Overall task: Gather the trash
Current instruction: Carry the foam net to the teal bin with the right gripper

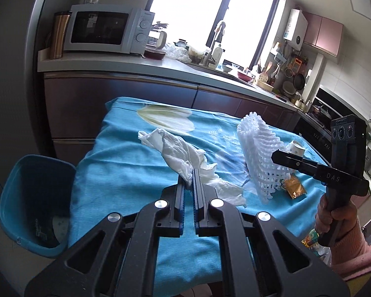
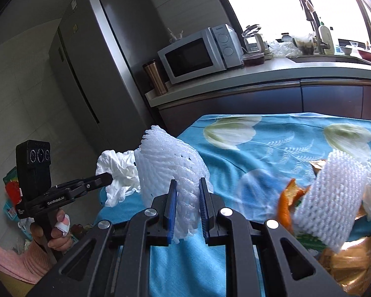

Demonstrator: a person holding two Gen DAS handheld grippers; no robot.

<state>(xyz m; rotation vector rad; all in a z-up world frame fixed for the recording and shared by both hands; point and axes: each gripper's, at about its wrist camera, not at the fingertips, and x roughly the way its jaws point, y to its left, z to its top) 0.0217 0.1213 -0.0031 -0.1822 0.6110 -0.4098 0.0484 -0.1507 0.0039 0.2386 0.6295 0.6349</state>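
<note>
On the blue flowered tablecloth (image 1: 126, 163), my left gripper (image 1: 189, 174) is shut on a crumpled white tissue (image 1: 173, 151), which is lifted off the cloth. The right wrist view shows that gripper (image 2: 108, 178) at the left with the tissue (image 2: 121, 173) hanging from its tip. My right gripper (image 2: 188, 181) is shut on a white foam fruit net (image 2: 168, 158), held upright above the table's left end. The left wrist view has it (image 1: 275, 155) at the right, gripping the net (image 1: 257, 148). A blue bin (image 1: 34, 198) stands on the floor left of the table.
More trash lies at the table's right end: a second foam net (image 2: 331, 198), orange peel (image 2: 287, 203), gold wrappers (image 2: 353, 259) and a paper cup (image 1: 296, 148). Behind are a kitchen counter (image 1: 175, 70) with a microwave (image 1: 104, 31), and a fridge (image 2: 91, 61).
</note>
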